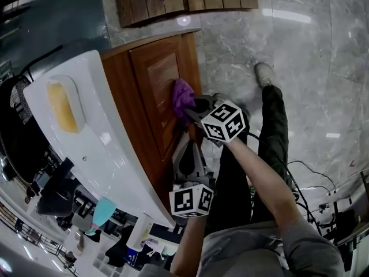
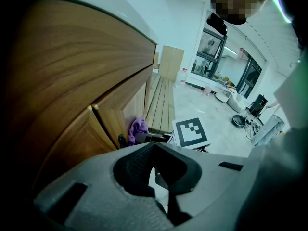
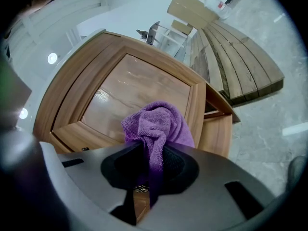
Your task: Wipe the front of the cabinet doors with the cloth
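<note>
A: Biggest first?
B: Grey marble floor (image 1: 311, 56), then the white countertop (image 1: 98, 126). Under it is the wooden cabinet door (image 1: 158, 91), raised panel, seen steeply from above.

A: Task thing?
B: Purple cloth (image 1: 183, 96). It's bunched against the door front, at the frame edge nearest the cabinet's end.

A: Who has it?
B: Right gripper (image 1: 193, 109). In its own view the jaws pinch a fold of the cloth (image 3: 159, 124), and the rest bulges out ahead of the tips onto the door (image 3: 130, 90).

A: Left?
B: Left gripper (image 1: 185, 149) is lower on the cabinet front and closer to the person. Jaws look closed with nothing between them (image 2: 156, 172). It's well short of the cloth, so the right one is the working hand.

A: What does the next stroke turn on?
B: My read is that the door lies straight ahead of the right claw. The cloth covers one corner of the inner panel. In the right gripper view the bare panel runs up and left from there, so the wipe should go that way.
</note>
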Demonstrator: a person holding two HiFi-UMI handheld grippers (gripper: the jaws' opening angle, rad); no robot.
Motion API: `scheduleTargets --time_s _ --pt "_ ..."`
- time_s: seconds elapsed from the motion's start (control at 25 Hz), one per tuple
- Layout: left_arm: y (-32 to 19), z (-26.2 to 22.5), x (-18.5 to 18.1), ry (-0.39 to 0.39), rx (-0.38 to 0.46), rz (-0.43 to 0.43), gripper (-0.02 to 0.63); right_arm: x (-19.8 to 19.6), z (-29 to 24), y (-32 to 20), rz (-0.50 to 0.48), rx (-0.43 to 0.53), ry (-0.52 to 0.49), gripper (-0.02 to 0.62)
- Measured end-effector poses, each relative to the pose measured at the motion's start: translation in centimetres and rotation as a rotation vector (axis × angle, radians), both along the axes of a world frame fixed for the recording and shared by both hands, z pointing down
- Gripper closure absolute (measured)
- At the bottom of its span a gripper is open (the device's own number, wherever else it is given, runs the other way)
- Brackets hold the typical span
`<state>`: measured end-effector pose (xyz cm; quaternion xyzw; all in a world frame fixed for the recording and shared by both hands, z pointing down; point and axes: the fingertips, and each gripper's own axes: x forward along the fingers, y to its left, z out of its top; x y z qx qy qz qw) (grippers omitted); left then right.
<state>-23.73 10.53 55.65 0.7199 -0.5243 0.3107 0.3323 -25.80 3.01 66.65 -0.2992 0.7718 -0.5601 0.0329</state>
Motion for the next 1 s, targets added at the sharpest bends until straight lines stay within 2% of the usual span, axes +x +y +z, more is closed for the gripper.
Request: scheduleTargets --time_s 0.52,1.0 --pt "-0.4 1.4 -0.7 -0.002 -0.018 -0.007 0.600 0.2 4.6 0.0 0.008 -0.064 0.058 0.523" --pt "-0.7 1.9 -1.0 -0.001 -0.018 -0.003 0.600 0.8 6.7 0.0 0.026 -0.098 0.107 0.523"
